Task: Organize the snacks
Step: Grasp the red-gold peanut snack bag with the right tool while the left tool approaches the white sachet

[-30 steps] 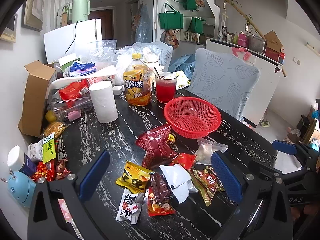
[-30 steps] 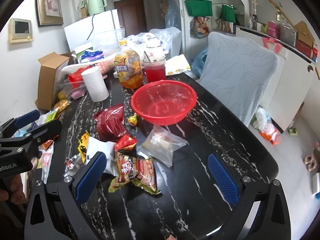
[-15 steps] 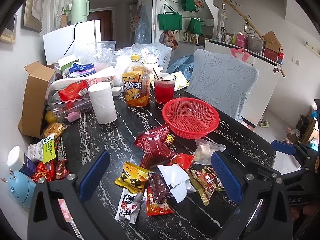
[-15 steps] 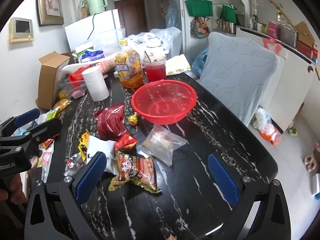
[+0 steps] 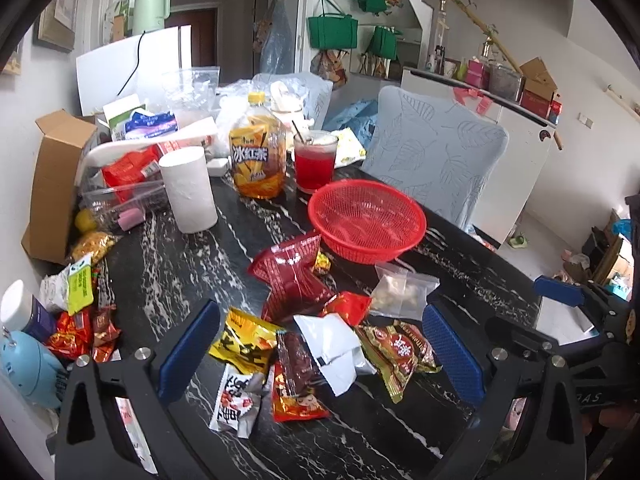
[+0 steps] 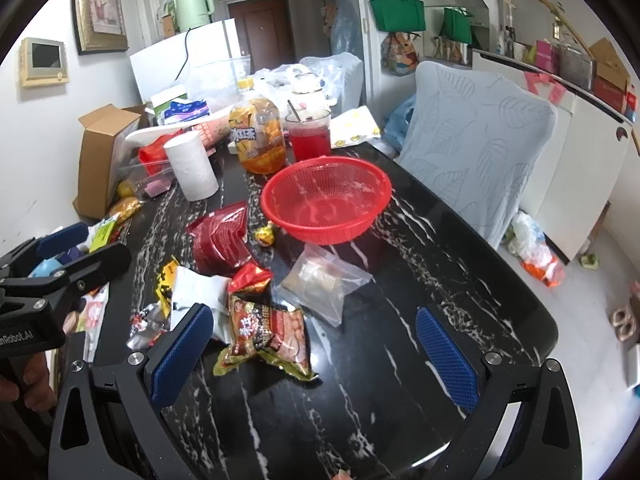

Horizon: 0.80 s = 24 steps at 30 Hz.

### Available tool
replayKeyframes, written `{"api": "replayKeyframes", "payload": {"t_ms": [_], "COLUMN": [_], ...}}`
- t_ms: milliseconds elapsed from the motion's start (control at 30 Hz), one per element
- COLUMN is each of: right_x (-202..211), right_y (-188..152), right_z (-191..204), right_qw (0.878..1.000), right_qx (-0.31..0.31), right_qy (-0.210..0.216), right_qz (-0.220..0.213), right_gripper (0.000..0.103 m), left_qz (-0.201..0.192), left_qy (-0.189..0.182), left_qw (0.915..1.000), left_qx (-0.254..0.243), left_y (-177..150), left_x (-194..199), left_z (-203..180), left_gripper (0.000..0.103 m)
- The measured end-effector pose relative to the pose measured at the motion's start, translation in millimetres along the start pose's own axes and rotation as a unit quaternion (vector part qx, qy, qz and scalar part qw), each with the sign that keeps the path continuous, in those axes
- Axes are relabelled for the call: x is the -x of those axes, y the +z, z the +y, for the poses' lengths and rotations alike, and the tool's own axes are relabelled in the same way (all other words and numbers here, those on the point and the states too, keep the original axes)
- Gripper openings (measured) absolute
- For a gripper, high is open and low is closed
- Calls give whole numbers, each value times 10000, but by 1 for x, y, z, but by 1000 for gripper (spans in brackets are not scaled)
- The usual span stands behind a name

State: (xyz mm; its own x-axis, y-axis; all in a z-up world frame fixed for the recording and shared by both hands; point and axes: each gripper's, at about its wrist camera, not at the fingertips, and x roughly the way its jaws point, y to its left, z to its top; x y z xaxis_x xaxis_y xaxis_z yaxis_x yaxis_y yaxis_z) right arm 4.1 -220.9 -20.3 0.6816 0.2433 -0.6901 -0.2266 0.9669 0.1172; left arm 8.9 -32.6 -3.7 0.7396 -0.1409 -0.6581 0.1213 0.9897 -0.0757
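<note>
Black marble-pattern table (image 5: 168, 264) is carrying clutter at the far end and loose snack packets in front of you. Red basket (image 5: 367, 222) is sitting empty past the pile, near the red drink (image 5: 315, 162) and tea bottle (image 5: 258, 156). Left view is showing the yellow packet (image 5: 244, 340) and white packet (image 5: 330, 344) in full; right view is hiding most of them behind its finger but is showing the floor and a bag of trash (image 6: 536, 250) by the chair (image 6: 476, 148). Left gripper (image 5: 320, 348) is hanging spread wide over the pile, gripping nothing. Right gripper (image 6: 312, 344) is also spread wide, peanut packet (image 6: 266, 334) lying between its fingers, contact unclear.
</note>
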Motion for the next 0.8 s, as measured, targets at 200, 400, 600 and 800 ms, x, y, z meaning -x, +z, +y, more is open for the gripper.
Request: {"api": "replayKeyframes", "payload": {"t_ms": [200,400,600,800], "right_x": [-7,-21,-45,-65], "right_y": [-4,-9,-21,-26], "right_z": [-7,-6,-6,-2], "right_qw": [9999,9994,9963,9920], "right_qx": [-18,129,123,128], "right_qy": [75,223,620,964], "right_qz": [85,224,574,799], "right_gripper": [103,103,103,99], "left_qz": [92,80,286,558], "left_qy": [-19,196,262,485], "left_qw": [9997,9996,9984,9945], "left_qx": [228,193,420,747], "left_y": [-11,-24,-39,-58], "left_x": [-5,-4,-14,-24], "left_z": [1,-1,6,21], "left_gripper": [103,103,103,103]}}
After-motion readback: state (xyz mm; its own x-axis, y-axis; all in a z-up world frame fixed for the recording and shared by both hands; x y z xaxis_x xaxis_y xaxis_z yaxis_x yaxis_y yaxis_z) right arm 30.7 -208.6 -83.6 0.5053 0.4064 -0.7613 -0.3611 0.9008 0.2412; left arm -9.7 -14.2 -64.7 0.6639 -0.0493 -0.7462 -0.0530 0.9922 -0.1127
